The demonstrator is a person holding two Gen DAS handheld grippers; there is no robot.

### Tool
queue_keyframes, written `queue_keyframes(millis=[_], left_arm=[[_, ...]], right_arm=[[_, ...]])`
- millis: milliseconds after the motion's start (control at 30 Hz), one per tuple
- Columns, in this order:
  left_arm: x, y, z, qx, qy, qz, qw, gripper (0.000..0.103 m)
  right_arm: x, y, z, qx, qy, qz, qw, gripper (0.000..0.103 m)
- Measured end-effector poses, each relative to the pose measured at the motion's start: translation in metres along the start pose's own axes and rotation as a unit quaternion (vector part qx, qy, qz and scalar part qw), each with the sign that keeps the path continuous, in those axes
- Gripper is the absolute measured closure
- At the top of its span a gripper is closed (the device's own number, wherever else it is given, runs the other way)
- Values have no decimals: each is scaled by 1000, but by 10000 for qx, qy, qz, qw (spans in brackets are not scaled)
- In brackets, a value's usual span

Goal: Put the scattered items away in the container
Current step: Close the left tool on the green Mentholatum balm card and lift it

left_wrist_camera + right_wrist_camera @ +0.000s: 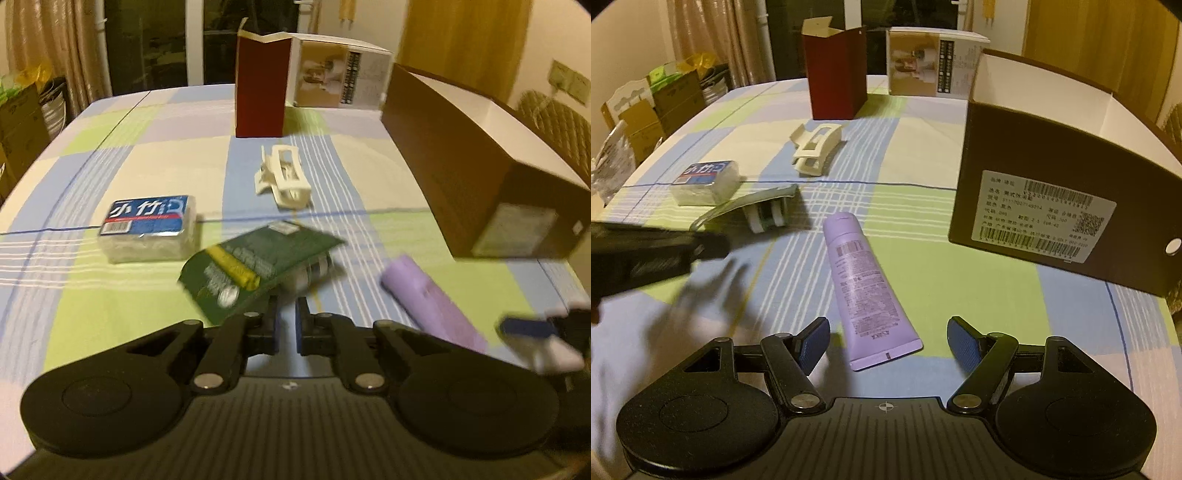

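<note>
My left gripper (287, 314) is shut on the edge of a green battery card pack (258, 266) and holds it tilted, one end off the cloth; the pack also shows in the right wrist view (757, 212). My right gripper (886, 343) is open, its fingers either side of the flat end of a purple tube (864, 288), which lies on the cloth and also shows in the left wrist view (432, 302). The open brown box (1052, 192) stands to the right. A white hair claw clip (814, 149) and a blue-labelled tissue pack (705, 182) lie farther back.
A tall red carton (836, 74) and a white printed box (934, 64) stand at the far side of the table. Cardboard boxes and bags (665, 99) sit beyond the left table edge. The left gripper's body (646, 254) crosses the left of the right wrist view.
</note>
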State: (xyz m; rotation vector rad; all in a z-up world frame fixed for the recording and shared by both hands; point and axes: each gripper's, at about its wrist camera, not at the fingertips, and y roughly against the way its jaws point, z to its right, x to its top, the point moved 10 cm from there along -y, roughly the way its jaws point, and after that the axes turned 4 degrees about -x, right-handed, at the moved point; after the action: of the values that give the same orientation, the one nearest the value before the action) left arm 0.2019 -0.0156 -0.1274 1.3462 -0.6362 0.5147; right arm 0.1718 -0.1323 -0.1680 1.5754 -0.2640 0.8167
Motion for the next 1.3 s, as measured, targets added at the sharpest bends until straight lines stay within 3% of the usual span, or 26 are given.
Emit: queue_keyframes(millis=[100, 200, 267, 333, 467, 600, 633, 667, 867, 1033, 1133, 1233, 1300], left_arm=[[-9, 17, 1, -11, -100, -46, 9999, 97], [-10, 25, 2, 141, -444, 41, 9989, 90], [-6, 25, 3, 449, -952, 194, 9943, 73], [-1, 23, 3, 733, -1432, 348, 9864, 72], [-1, 6, 3, 938, -1985, 327, 9751, 66], [-1, -12, 0, 1062, -2315, 264, 9667, 67], [0, -15, -1, 1095, -2388, 264, 9645, 73], [1, -17, -1, 1108, -2442, 258, 9630, 89], [3, 0, 5, 1054, -2499, 191, 9623, 98], [-5, 37, 20, 463, -1957, -66, 9795, 100], [-14, 64, 20, -302, -827, -396, 9953, 100], [-26, 82, 9, -928, 489, -716, 9919, 100], [-35, 87, -2, -1027, 951, -832, 9867, 101]], right_arm=[[1, 1, -3, 28, 26, 21, 10000, 27], [3, 0, -4, 32, 49, 47, 10000, 27], [3, -1, -3, 21, 27, 43, 10000, 27], [2, -4, -1, 13, -41, 9, 10000, 27], [0, -7, 0, 55, -108, -42, 9999, 27], [-1, -9, -2, 82, -97, -67, 9999, 27], [-1, -9, -1, 72, -105, -73, 9999, 27], [-1, -9, 0, 63, -114, -78, 9999, 27], [3, -2, 2, 14, -67, 3, 10000, 27], [5, 14, 7, -23, -136, 113, 9998, 27], [4, 26, 9, -30, -216, 161, 9996, 27], [2, 34, 7, -16, -260, 188, 9995, 27], [1, 37, 5, -14, -250, 195, 9995, 27]])
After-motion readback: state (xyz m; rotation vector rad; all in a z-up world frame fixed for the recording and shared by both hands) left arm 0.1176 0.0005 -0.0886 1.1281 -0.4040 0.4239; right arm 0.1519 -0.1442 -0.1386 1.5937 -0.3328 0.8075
